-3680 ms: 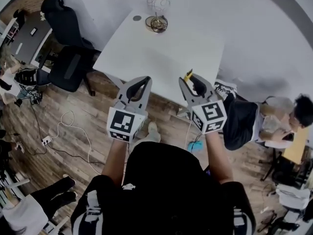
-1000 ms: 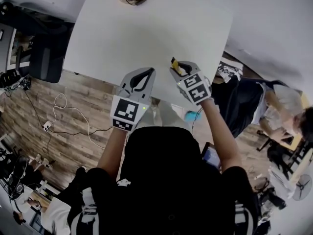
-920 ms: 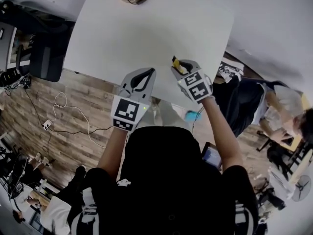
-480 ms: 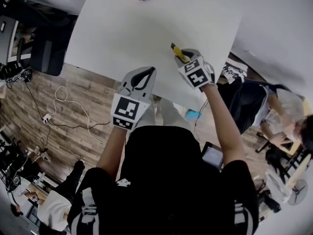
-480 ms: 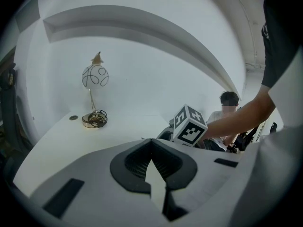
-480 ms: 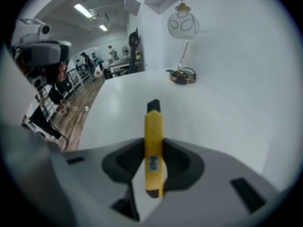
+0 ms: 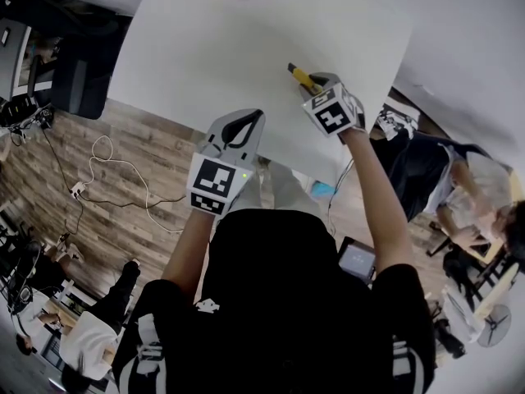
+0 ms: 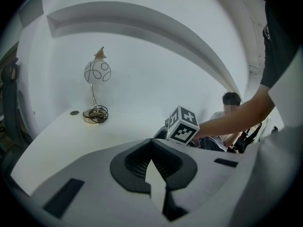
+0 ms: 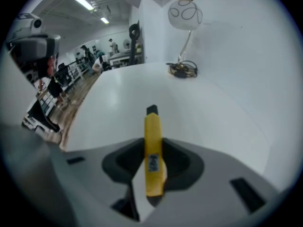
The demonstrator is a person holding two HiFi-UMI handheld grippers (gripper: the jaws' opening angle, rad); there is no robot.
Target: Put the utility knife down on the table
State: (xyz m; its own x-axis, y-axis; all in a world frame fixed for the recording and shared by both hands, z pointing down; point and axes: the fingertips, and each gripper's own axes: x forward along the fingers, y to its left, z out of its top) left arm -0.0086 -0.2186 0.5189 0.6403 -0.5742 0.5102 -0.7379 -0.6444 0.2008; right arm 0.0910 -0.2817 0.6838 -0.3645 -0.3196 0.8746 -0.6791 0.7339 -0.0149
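Note:
A yellow utility knife (image 9: 152, 155) with a black tip sticks forward out of my right gripper (image 9: 152, 171), whose jaws are shut on it. In the head view the utility knife (image 7: 301, 76) points up-left over the white table (image 7: 230, 48), just ahead of the right gripper (image 7: 316, 86). My left gripper (image 7: 239, 130) hangs at the table's near edge, shut with nothing between its jaws. From the left gripper view, the left gripper (image 8: 152, 167) looks across the table (image 8: 57, 141) toward the right gripper's marker cube (image 8: 182, 125).
A globe lamp (image 9: 184, 18) with a coiled cable at its base (image 9: 181, 70) stands at the table's far end. A black office chair (image 7: 66, 72) sits left of the table over wooden floor with cables (image 7: 107, 171). A seated person (image 7: 459, 179) is at the right.
My right gripper has carried the knife forward and to the right, farther over the table. The left gripper has stayed at the near edge.

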